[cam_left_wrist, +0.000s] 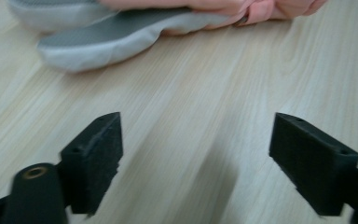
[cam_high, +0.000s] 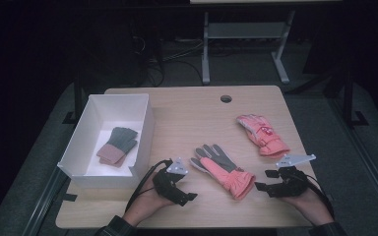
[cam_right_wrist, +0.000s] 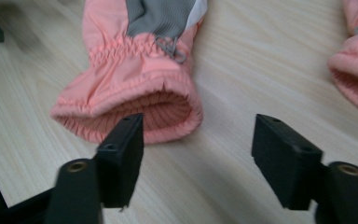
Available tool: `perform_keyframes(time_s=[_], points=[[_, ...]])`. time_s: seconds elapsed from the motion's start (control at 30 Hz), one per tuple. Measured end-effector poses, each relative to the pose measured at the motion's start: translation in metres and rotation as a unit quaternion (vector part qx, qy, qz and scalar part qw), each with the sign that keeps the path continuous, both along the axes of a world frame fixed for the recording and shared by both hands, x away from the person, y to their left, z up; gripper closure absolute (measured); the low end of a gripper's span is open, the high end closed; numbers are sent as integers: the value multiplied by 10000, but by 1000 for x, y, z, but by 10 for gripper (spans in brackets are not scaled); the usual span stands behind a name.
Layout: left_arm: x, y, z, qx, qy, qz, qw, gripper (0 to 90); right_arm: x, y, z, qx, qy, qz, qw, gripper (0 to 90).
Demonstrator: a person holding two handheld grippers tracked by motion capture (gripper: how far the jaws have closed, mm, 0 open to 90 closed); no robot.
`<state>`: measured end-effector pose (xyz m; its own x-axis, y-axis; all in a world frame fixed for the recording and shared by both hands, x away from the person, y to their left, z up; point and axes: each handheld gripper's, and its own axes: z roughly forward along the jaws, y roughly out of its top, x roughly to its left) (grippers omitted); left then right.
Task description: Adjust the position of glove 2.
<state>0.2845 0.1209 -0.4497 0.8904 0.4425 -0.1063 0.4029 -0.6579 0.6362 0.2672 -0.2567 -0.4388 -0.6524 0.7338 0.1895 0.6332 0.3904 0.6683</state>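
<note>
At the left of the desk [cam_high: 187, 105] sat a white box [cam_high: 142, 129] with a grey knit glove [cam_high: 118, 145] inside. Beside it the left tool [cam_high: 189, 195] stood released, jaws wide over bare wood, the near pink ski glove [cam_high: 224, 171] just ahead. The right tool [cam_high: 259, 186] was open too, its jaws short of that glove's cuff [cam_right_wrist: 135, 100]. A sound pick would likely pinch the cuff deep. The second pink glove [cam_high: 262, 132] lay farther right

Wooden table [cam_high: 187, 105]: box [cam_high: 142, 130], gloves [cam_high: 222, 169].
</note>
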Motion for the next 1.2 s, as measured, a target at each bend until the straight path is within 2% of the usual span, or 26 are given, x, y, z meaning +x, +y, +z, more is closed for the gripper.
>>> perform_keyframes(time_s=[0.03, 0.2, 0.23, 0.3, 0.4, 0.47, 0.5, 0.73, 0.83, 0.97, 1.2], points=[[0, 0, 0, 0, 0, 0, 10000, 133, 0, 0, 0, 0, 0, 0, 10000, 361], [-1, 3, -3, -8, -29, 84, 10000, 130, 9, -1, 8, 60, -75, -53, 9999, 487], [-2, 2, -3, -21, -32, 94, 9999, 129, 15, 0, 11, 105, -56, -69, 9999, 531], [-3, 0, -3, -60, -76, 134, 9999, 130, 21, 0, 13, 120, -81, -109, 9998, 561], [-2, 0, -4, 31, -104, 129, 9999, 130, 30, -1, 18, 155, -129, -140, 9997, 578], [-1, 0, -5, -1, -87, 158, 9998, 131, 36, -1, 21, 164, -155, -182, 9996, 599], [-1, 0, -5, -1, -87, 158, 9998, 132, 36, -1, 21, 164, -155, -182, 9996, 599], [0, 1, -4, -4, -97, 148, 9998, 134, 64, -2, 31, 132, -314, -464, 9983, 651], [0, 1, -3, -6, -104, 130, 9999, 135, 77, -3, 35, 81, -208, -538, 9983, 654], [0, 2, -3, -32, -109, 156, 9998, 135, 95, -7, 39, -39, -205, -592, 9980, 644], [0, 2, -2, 26, -94, 89, 9999, 137, 131, -13, 36, -369, 19, -704, 9968, 605]])
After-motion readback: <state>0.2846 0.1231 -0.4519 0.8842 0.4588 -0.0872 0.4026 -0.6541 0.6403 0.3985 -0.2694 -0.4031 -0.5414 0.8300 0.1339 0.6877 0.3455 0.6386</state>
